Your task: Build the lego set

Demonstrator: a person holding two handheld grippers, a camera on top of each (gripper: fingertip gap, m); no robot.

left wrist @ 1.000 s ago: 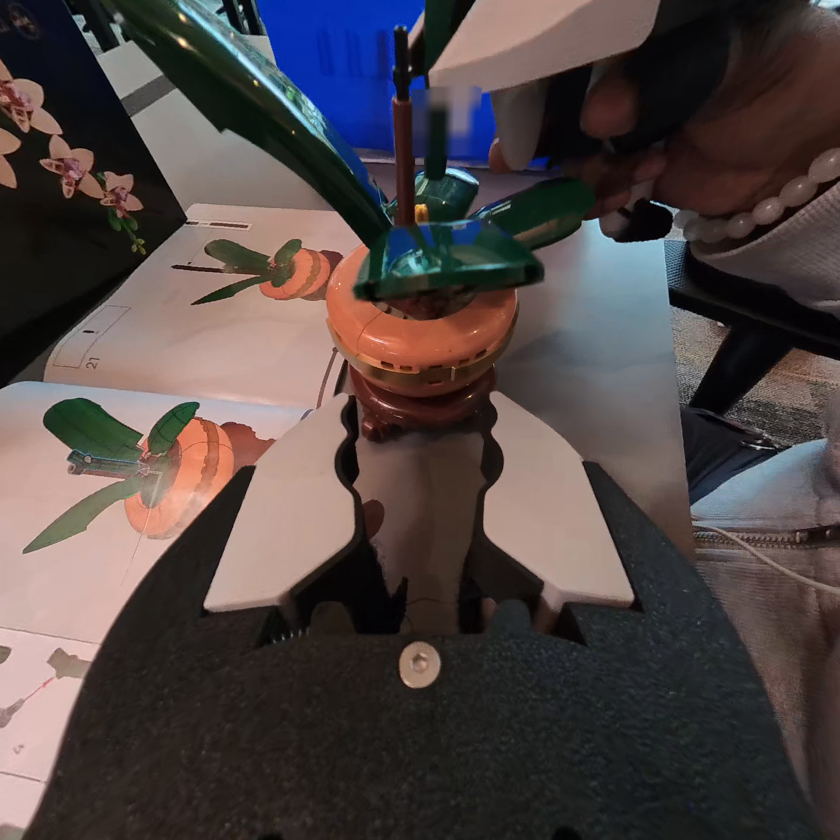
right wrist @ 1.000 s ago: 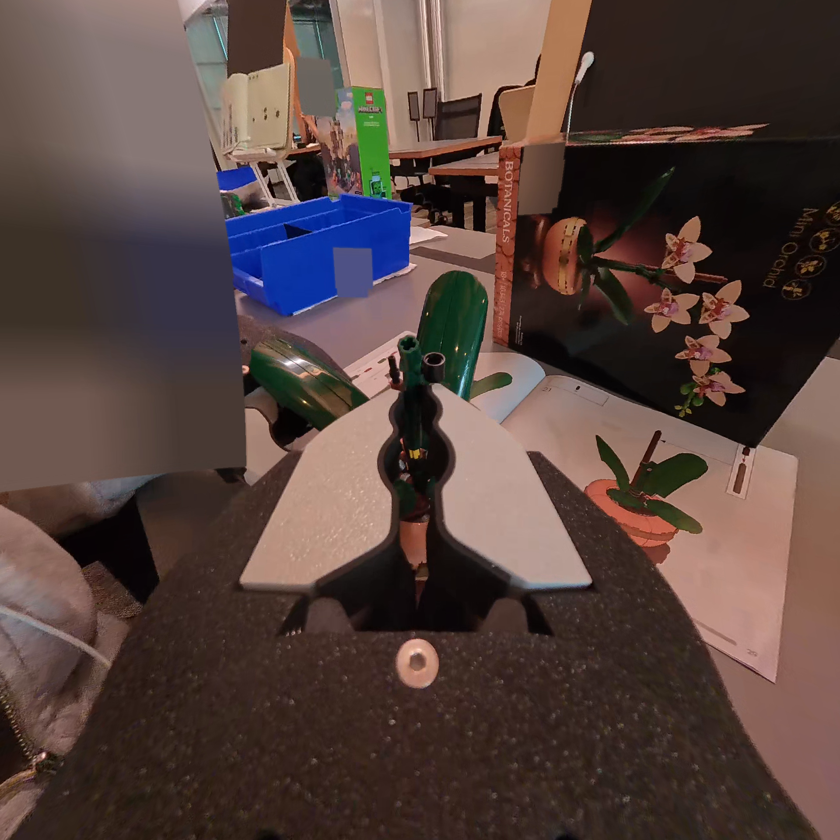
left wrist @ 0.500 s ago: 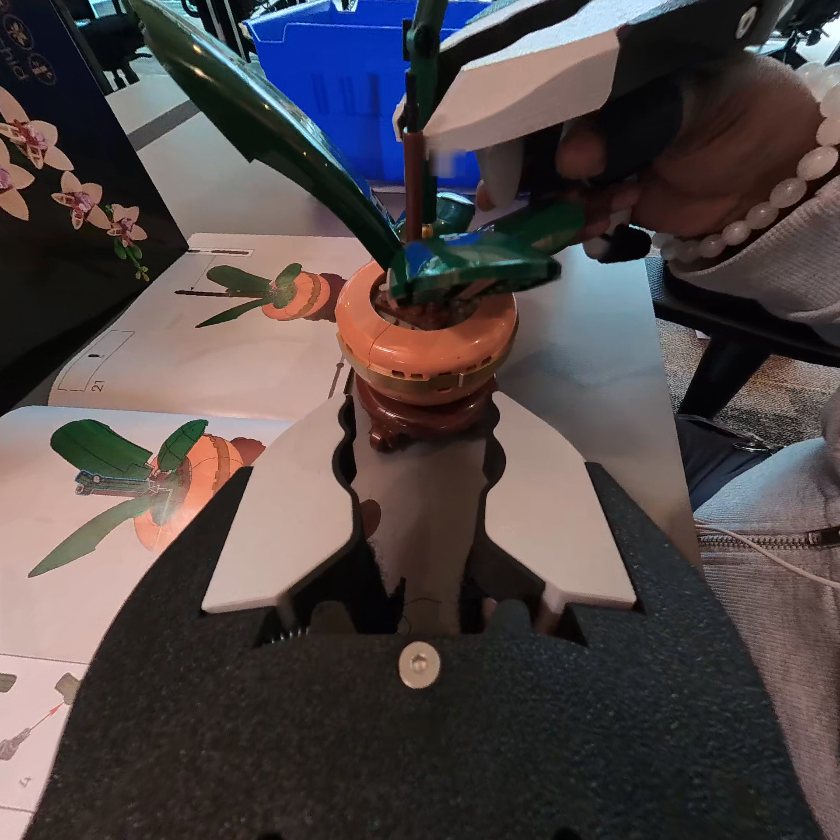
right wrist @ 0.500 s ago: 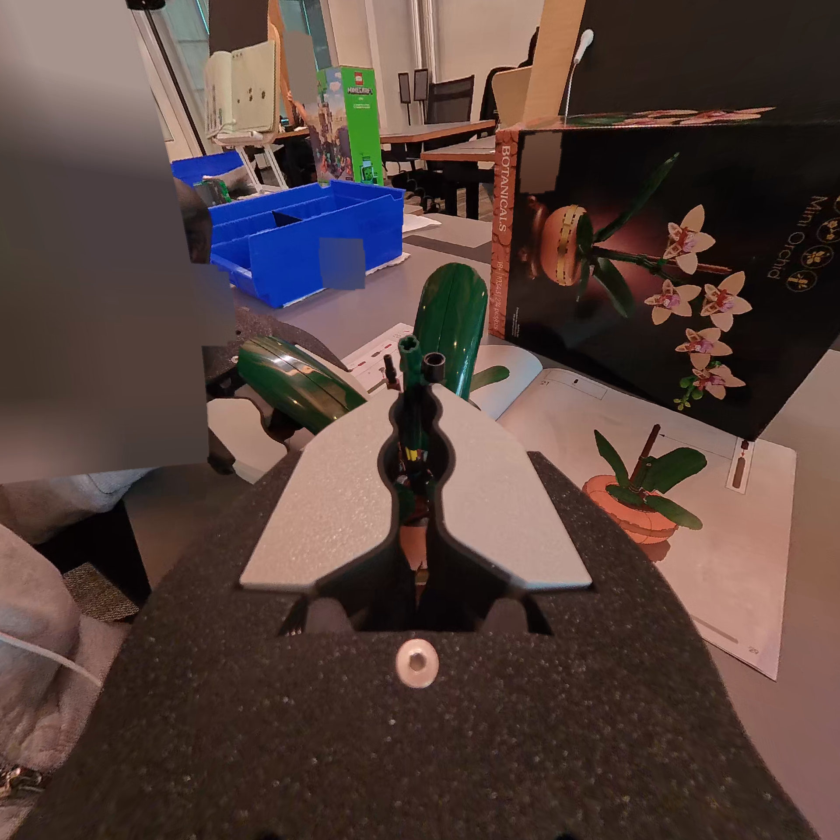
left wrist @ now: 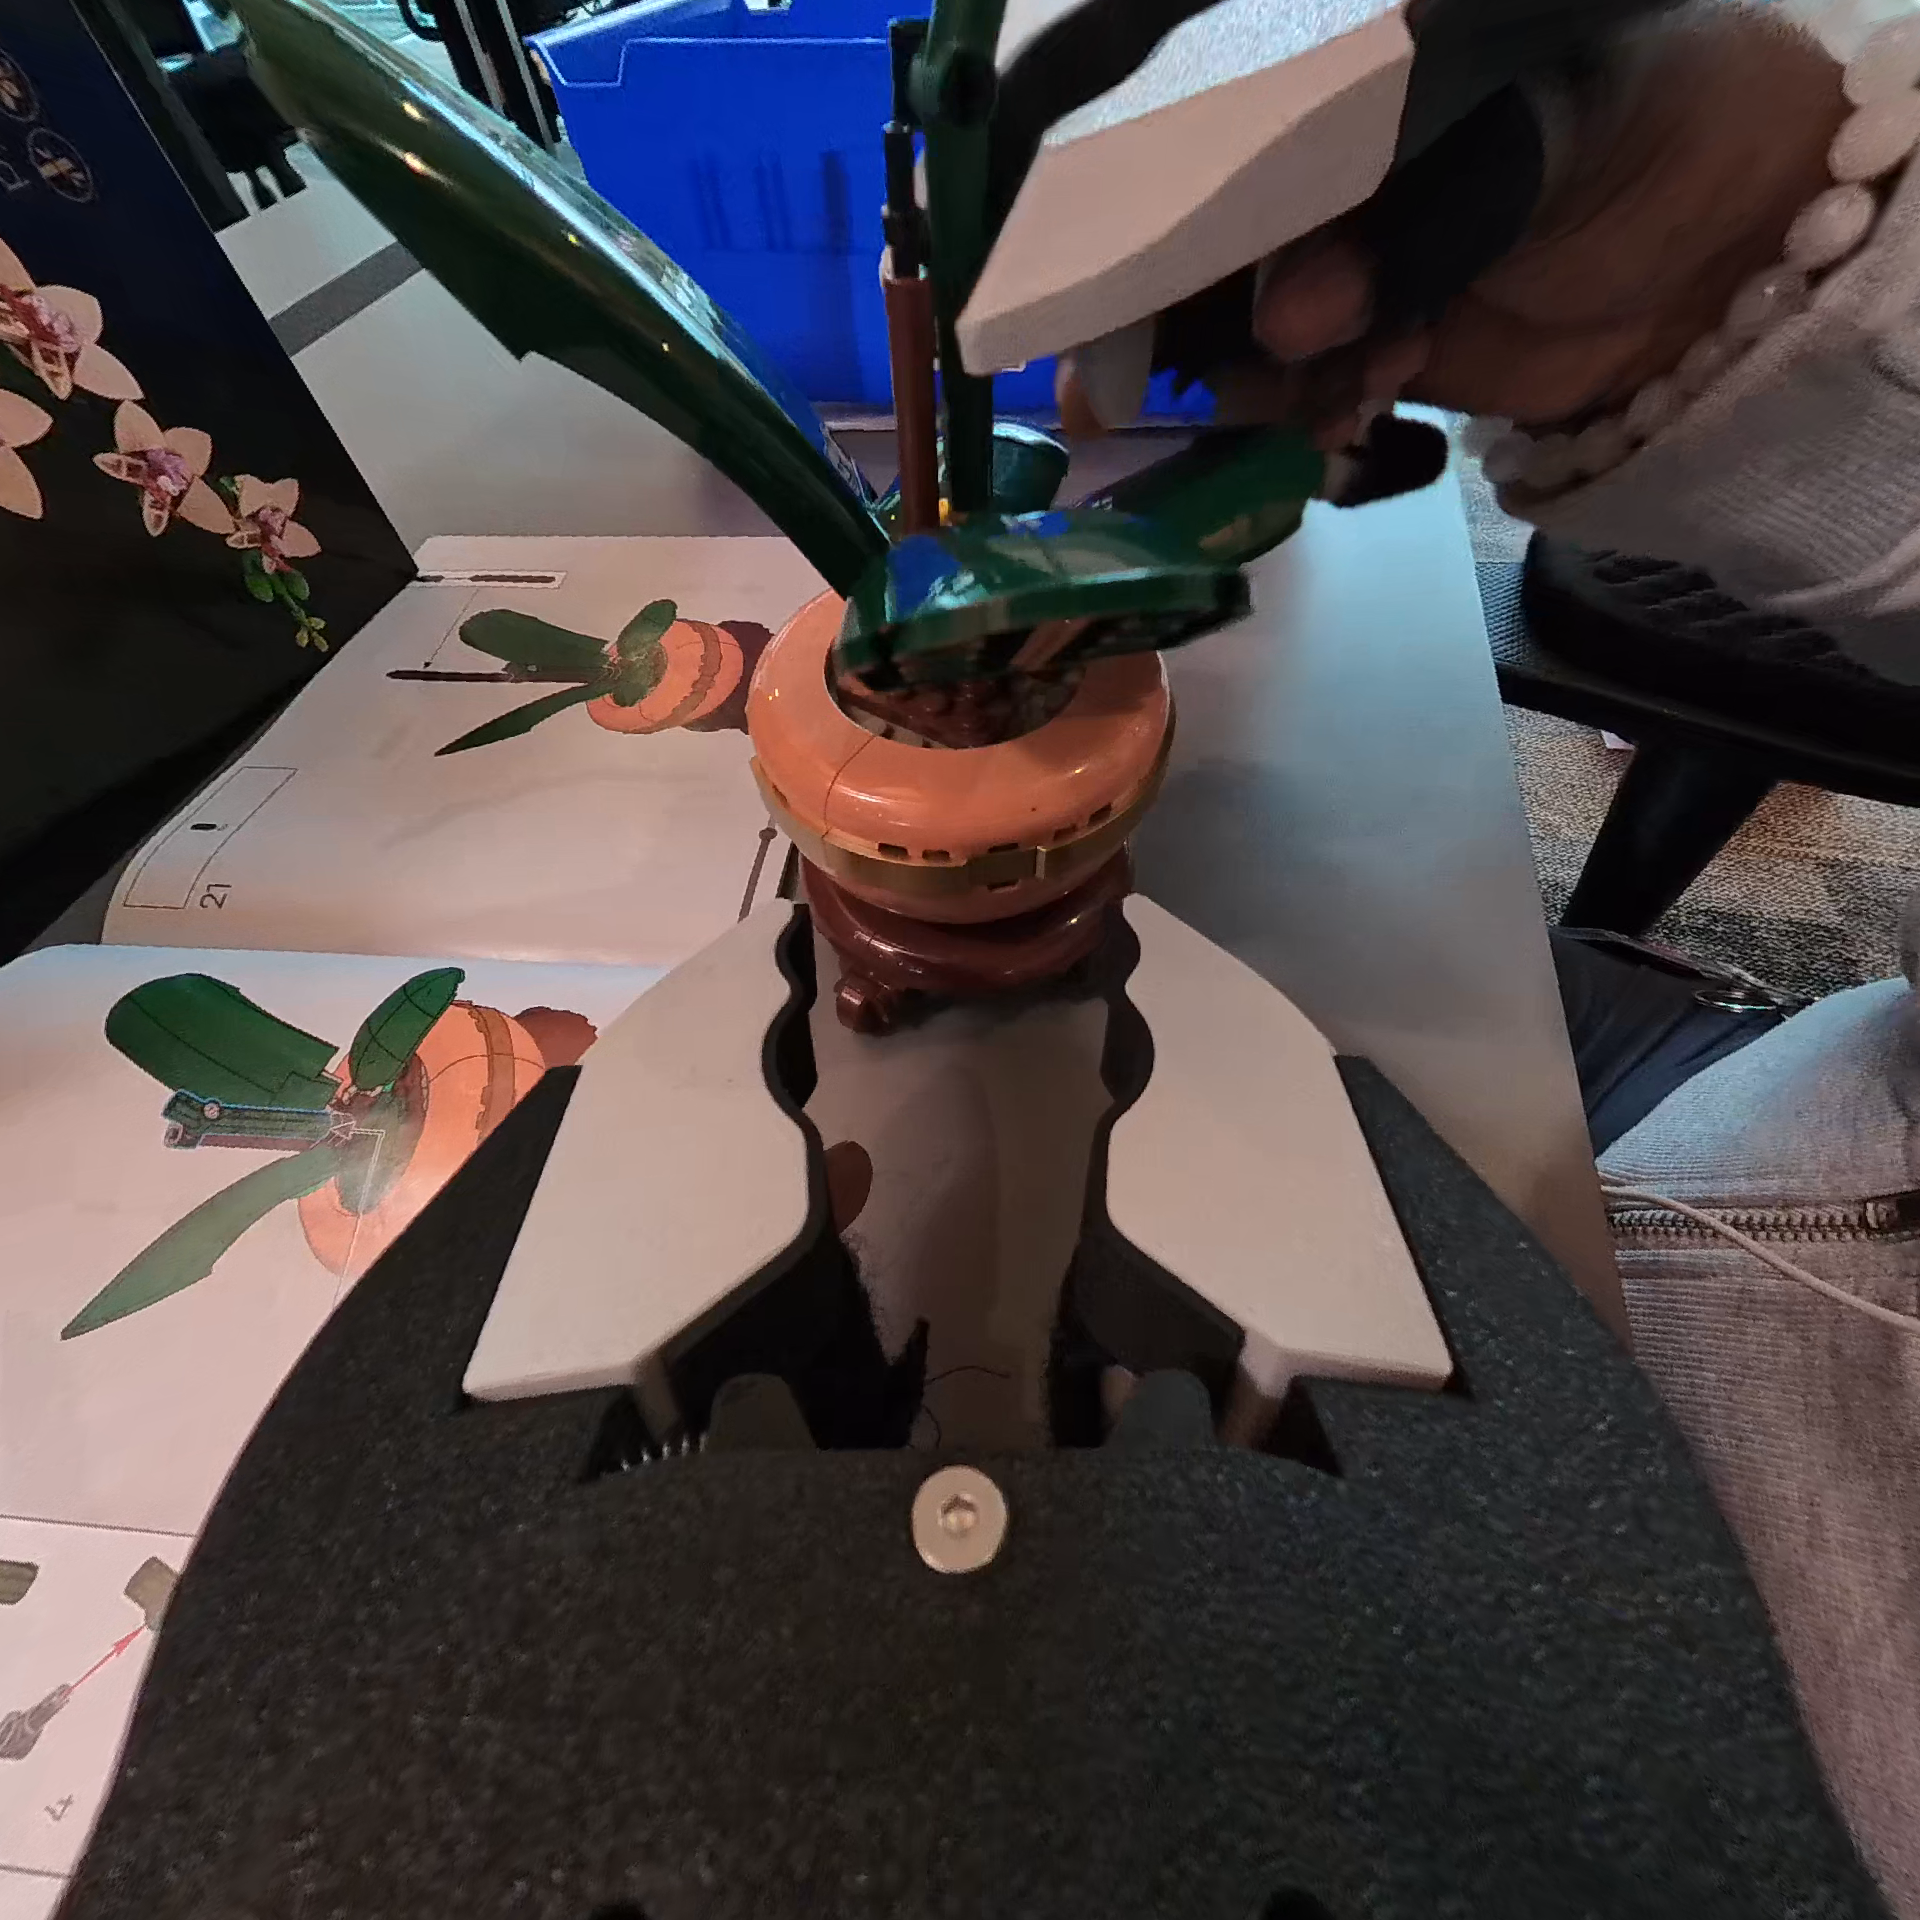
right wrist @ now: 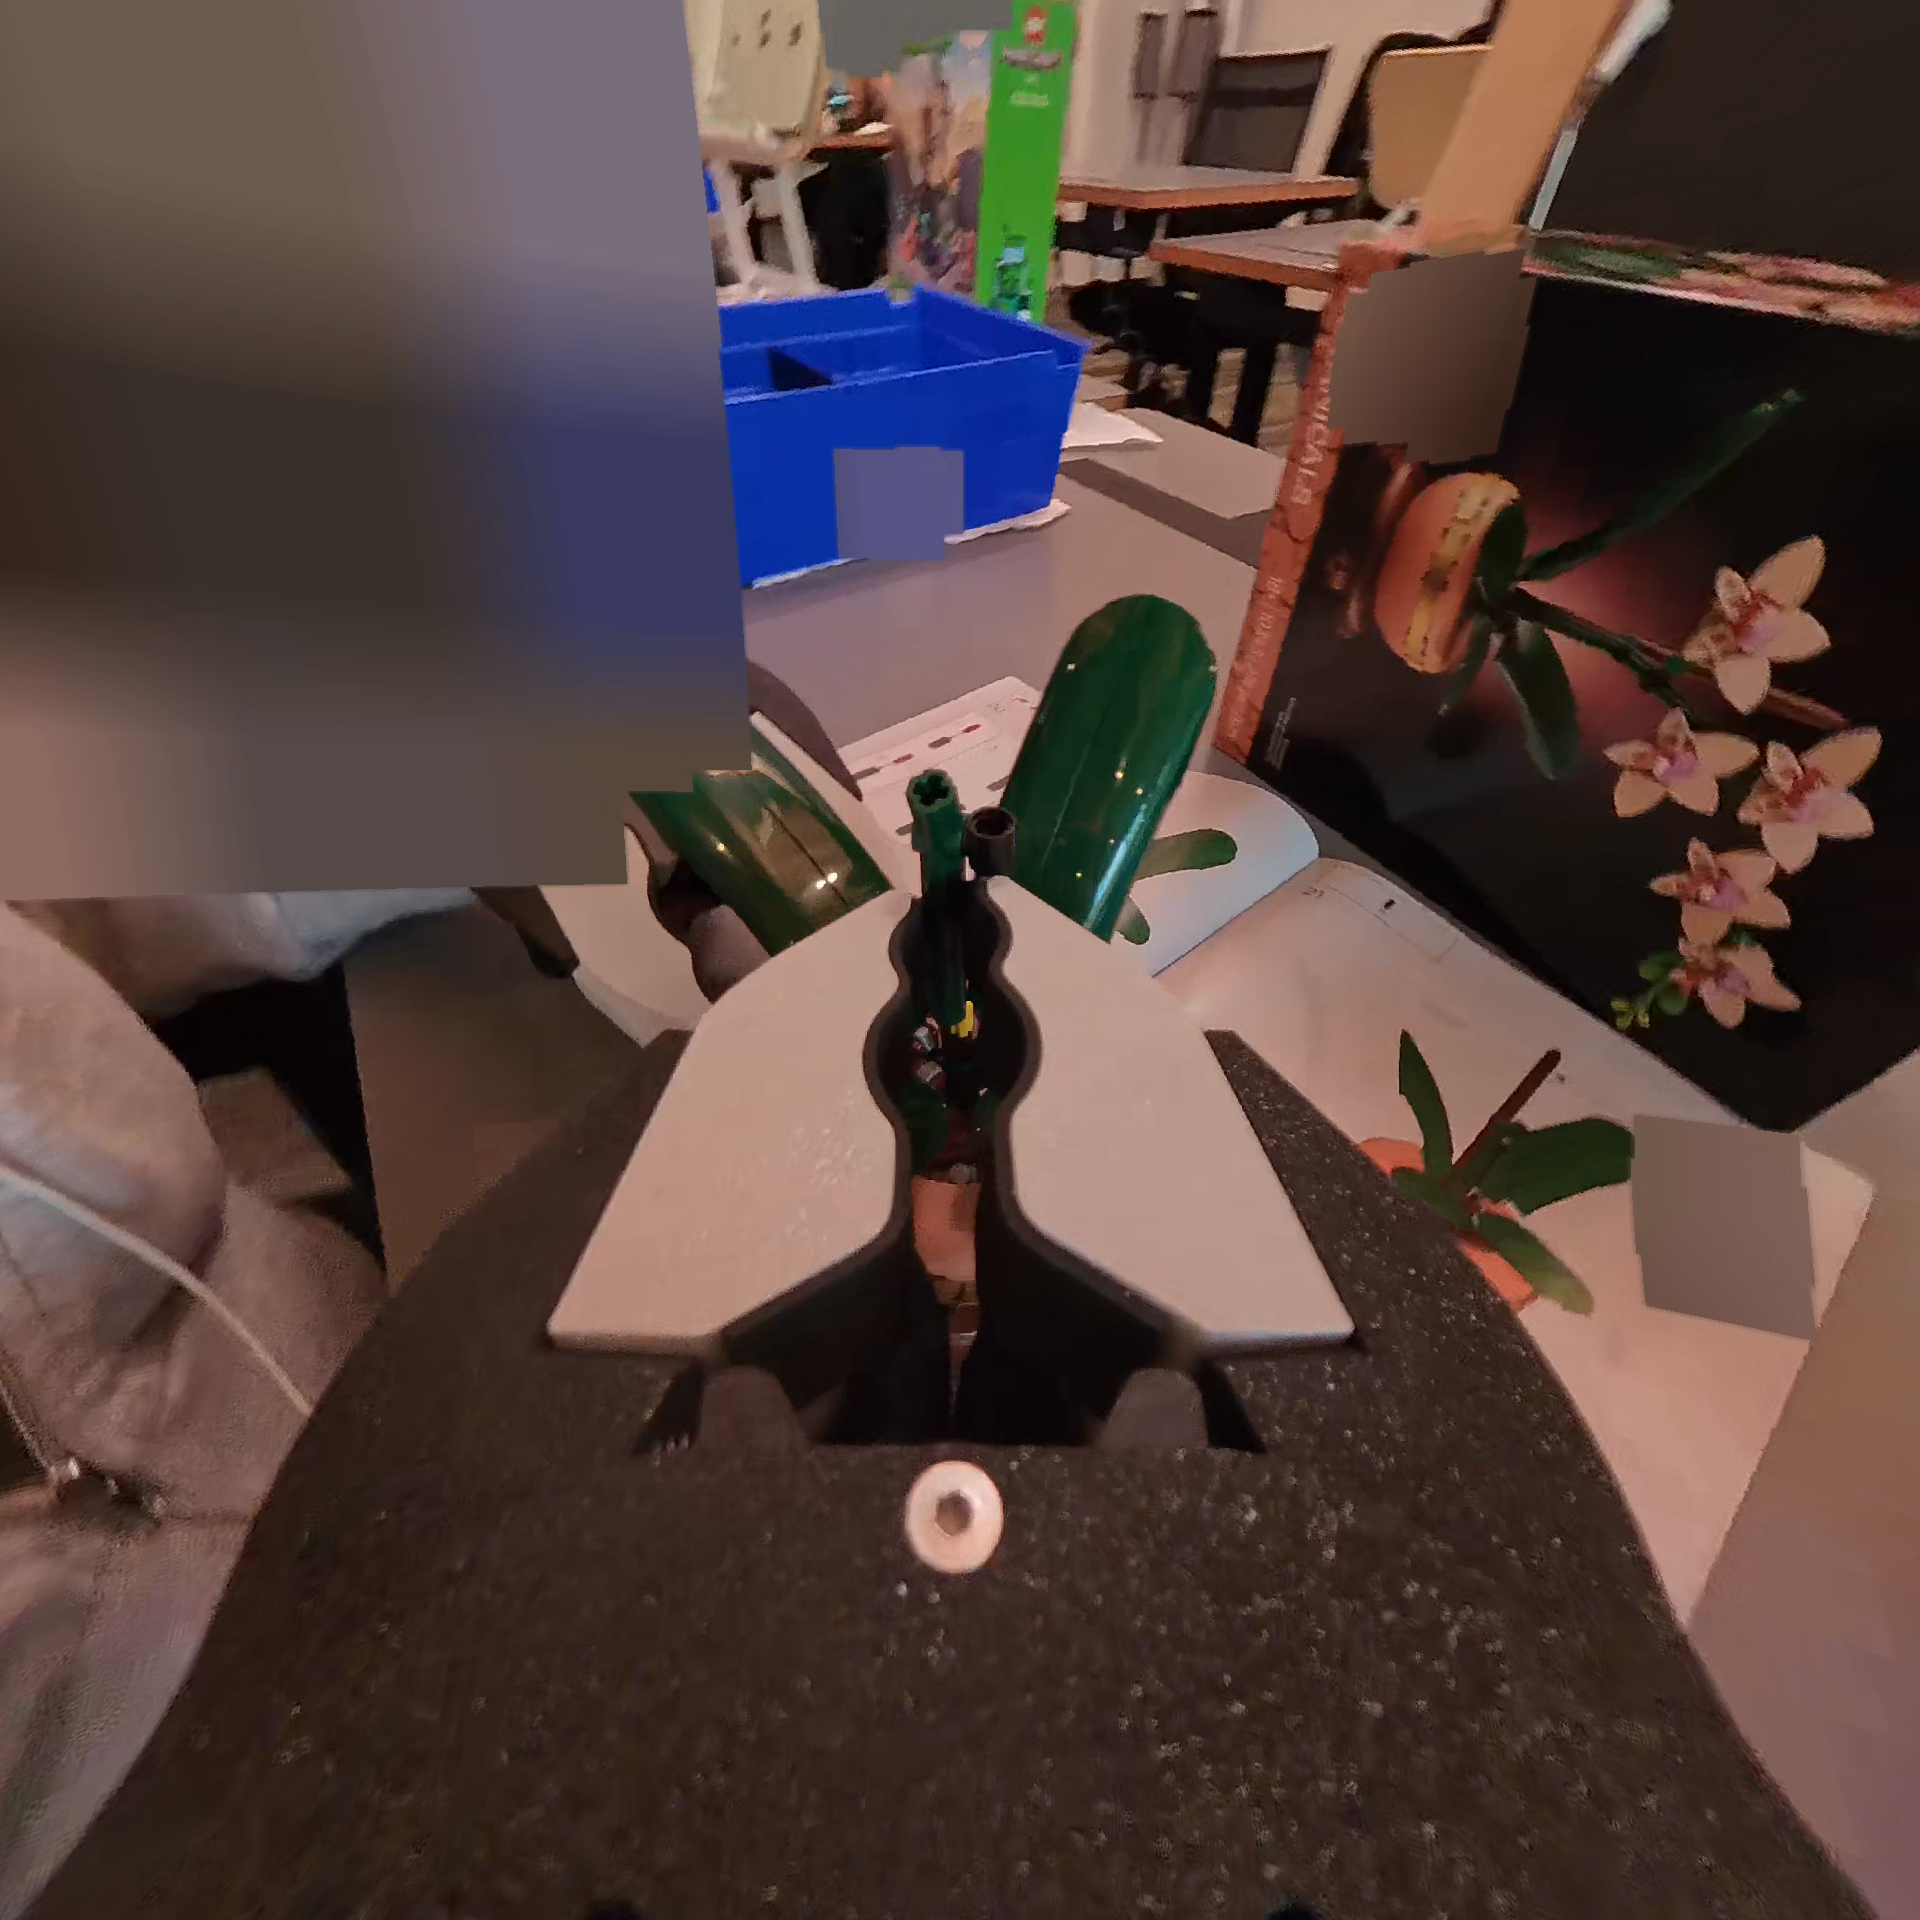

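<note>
An orange pot (left wrist: pixel 956 769) on a dark brown base (left wrist: pixel 966 940) stands on the table. It has dark green leaves (left wrist: pixel 540 260) and a brown rod (left wrist: pixel 914 395) rising from it. My left gripper (left wrist: pixel 956 925) is shut on the brown base, one finger on each side. My right gripper (right wrist: pixel 951 894) is shut on a thin green stem (right wrist: pixel 932 805) that stands upright over the pot, next to the black-tipped rod (right wrist: pixel 992 831). In the left wrist view the right gripper's finger (left wrist: pixel 1195 187) comes in from the upper right, holding the stem (left wrist: pixel 951 208).
An open instruction booklet (left wrist: pixel 416 810) lies left of the pot. The dark set box (right wrist: pixel 1610 675) stands behind it. A blue bin (right wrist: pixel 894 416) stands farther back. The table edge and a person's legs (left wrist: pixel 1766 1247) are at the right. Across from one pair of fingers to the other is roughly 8 cm.
My right gripper has shifted a little with the green stem still in it, close beside the brown rod. My left gripper still grips the pot's base.
</note>
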